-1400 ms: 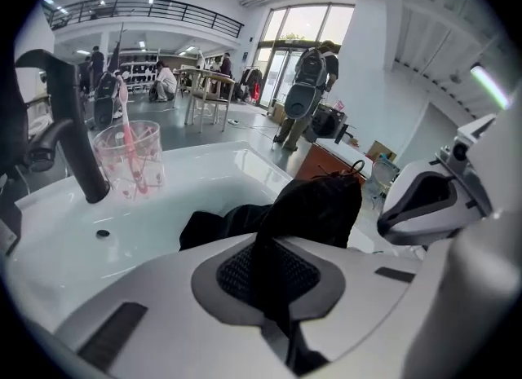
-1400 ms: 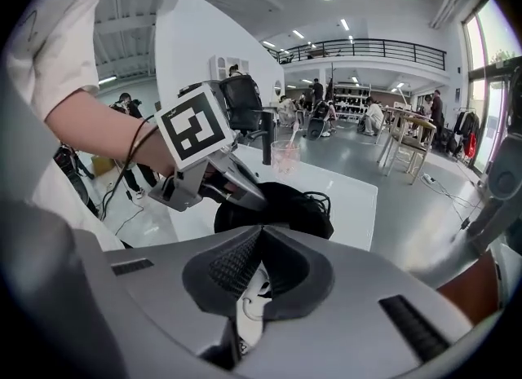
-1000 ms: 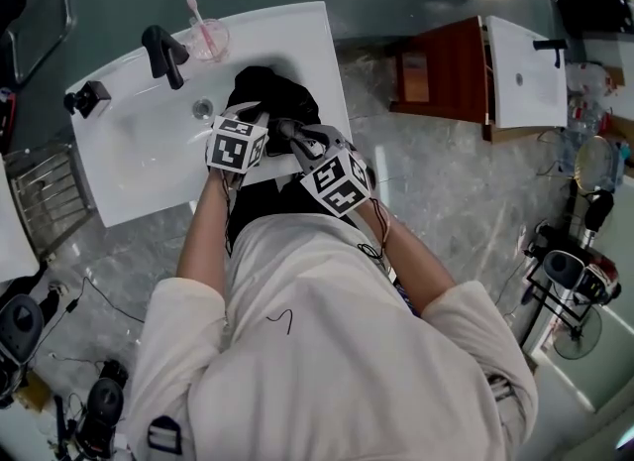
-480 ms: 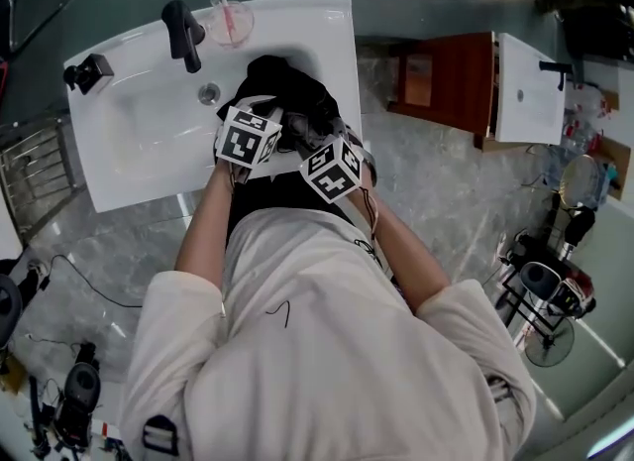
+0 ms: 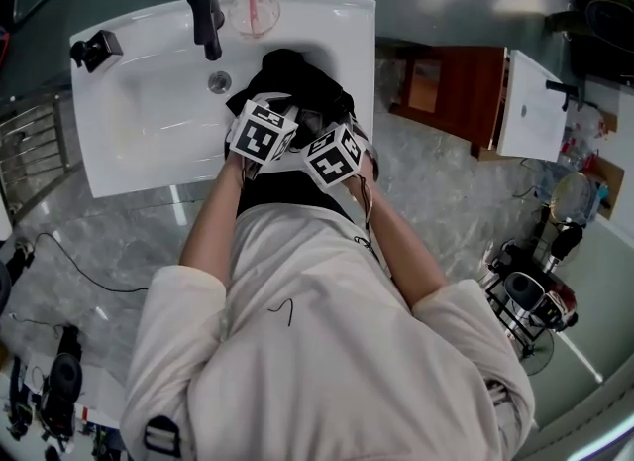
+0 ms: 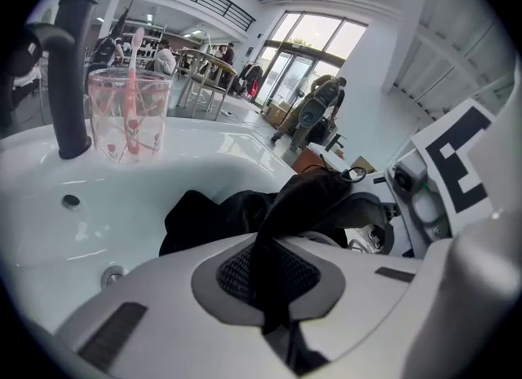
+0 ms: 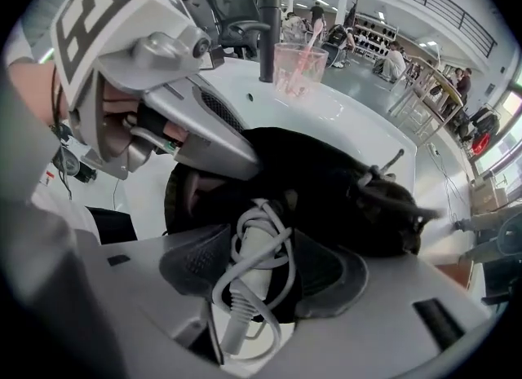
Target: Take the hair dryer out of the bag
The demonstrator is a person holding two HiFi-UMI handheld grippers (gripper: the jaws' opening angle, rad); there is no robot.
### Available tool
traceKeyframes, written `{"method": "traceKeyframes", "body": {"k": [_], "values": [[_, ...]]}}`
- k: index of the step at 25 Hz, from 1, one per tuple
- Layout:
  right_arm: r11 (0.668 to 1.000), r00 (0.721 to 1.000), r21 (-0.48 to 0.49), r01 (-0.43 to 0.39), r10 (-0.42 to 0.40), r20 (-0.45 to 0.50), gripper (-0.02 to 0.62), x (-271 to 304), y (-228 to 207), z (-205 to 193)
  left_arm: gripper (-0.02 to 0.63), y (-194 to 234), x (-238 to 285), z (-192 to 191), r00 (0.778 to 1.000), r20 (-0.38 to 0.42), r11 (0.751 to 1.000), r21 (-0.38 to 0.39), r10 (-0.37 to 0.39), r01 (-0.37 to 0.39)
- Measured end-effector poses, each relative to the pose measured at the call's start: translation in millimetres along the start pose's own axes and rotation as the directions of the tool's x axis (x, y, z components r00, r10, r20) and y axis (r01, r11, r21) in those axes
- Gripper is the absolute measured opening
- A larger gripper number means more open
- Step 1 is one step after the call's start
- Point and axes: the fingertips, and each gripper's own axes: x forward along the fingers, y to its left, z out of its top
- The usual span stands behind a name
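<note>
A black cloth bag (image 5: 292, 77) lies on the right side of a white sink (image 5: 139, 122). My left gripper (image 5: 277, 107) is shut on a fold of the bag's edge (image 6: 277, 231) and holds it up. My right gripper (image 5: 315, 124) points steeply down into the bag's mouth. Its jaws have just been opening and now stand wide. Between them is the hair dryer's white handle (image 7: 249, 247), wrapped in its white cord, and the pads (image 7: 192, 267) do not press on it. The rest of the dryer is hidden in the bag (image 7: 342, 198).
A black faucet (image 5: 205, 18) and a clear cup with a pink toothbrush (image 5: 253, 8) stand at the sink's back edge, near the drain (image 5: 219, 81). A wooden cabinet (image 5: 466, 92) with a second basin stands to the right. Cables and equipment lie on the floor.
My right gripper has come down and closer to the left one, into the bag's mouth. The left gripper has stayed at the bag's edge.
</note>
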Motion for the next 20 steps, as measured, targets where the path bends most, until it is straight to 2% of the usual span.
{"method": "traceKeyframes", "body": {"k": [8, 14, 20], "values": [[0.999, 0.999, -0.016, -0.033, 0.033, -0.039, 0.268, 16, 2, -3, 0.032, 5, -3, -4, 0.997, 0.044, 0.993, -0.099, -0.067, 0.071], [0.996, 0.991, 0.063, -0.066, 0.072, -0.110, 0.276, 12, 1, -15, 0.032, 4, -6, -4, 0.996, 0.051, 0.994, -0.075, -0.076, 0.080], [0.997, 0.977, -0.011, -0.079, 0.075, -0.202, 0.276, 22, 4, -19, 0.032, 5, -4, -5, 0.995, 0.053, 0.991, -0.095, -0.087, 0.091]]}}
